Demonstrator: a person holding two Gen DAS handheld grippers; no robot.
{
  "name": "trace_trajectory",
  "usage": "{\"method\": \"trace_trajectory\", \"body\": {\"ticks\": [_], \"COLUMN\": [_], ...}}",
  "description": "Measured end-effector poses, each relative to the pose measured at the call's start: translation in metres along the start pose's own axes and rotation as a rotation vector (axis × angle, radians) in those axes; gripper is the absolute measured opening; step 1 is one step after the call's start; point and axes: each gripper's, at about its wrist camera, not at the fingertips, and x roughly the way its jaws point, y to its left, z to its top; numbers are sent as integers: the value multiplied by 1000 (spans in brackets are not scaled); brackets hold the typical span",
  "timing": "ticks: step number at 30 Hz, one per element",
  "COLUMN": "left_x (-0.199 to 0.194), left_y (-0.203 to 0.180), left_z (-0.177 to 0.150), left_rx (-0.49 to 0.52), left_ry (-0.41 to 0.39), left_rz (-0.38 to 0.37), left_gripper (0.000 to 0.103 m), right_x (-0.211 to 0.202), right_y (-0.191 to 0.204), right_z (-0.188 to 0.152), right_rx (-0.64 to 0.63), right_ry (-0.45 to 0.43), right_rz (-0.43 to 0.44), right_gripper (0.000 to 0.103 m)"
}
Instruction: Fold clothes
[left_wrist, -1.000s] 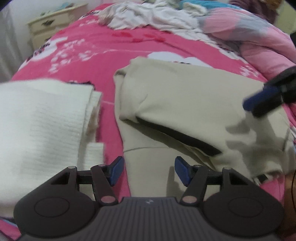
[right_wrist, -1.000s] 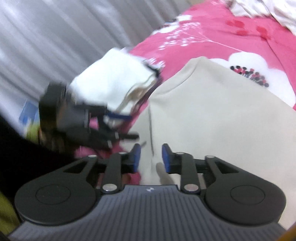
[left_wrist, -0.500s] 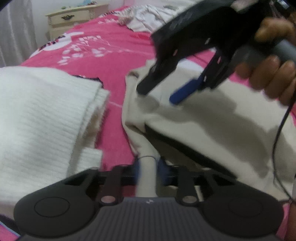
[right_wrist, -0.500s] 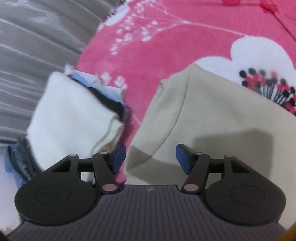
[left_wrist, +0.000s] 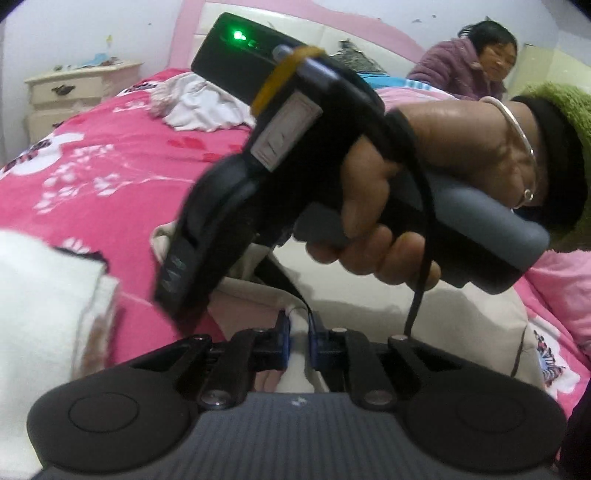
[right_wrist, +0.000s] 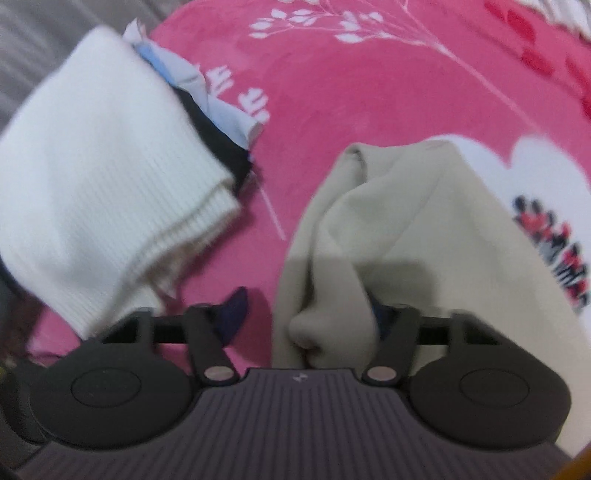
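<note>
Fingers of the left gripper (left_wrist: 298, 341) are clamped on a fold of the beige garment (left_wrist: 369, 295) lying on the pink bed (left_wrist: 110, 177); the right gripper (right_wrist: 310, 317) is closing with the garment's bunched edge between its fingers, beside the folded white knit (right_wrist: 92, 184).

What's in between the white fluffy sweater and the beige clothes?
Only bare pink bedspread lies between the white sweater and the beige garment; they don't touch. The right wrist view shows the gap best.
</note>
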Motion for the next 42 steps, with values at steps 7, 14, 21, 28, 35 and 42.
{"method": "trace_trajectory", "body": {"ticks": [7,14,21,28,35,42], "left_x": [-2,-4,19,67,117,147], "left_y": [-20,-69,-142,-218,-252,-262], "left_z": [14,36,48,38,36,31], "left_rx": [30,147,348,451,486,424], "left_ry": [-50,-89,-30,74,148,278], "left_rz": [-94,-276,-462,-593,-624,-637], "left_gripper": [11,11,11,11,11,17], "right_x": [-42,-117,-159,-163,-145,-118], "right_y": [-40,-81,-124,-172,-212,-248], "right_z": [-32,-104,-206,-311,-362,-384], "right_rx": [88,266,523,842,1001,1080], "right_ry": [-142,-413,-633,-743,-759,-714], "right_rz": [66,110,122,136,191,224], "right_gripper": [14,12,12,12,12,12]}}
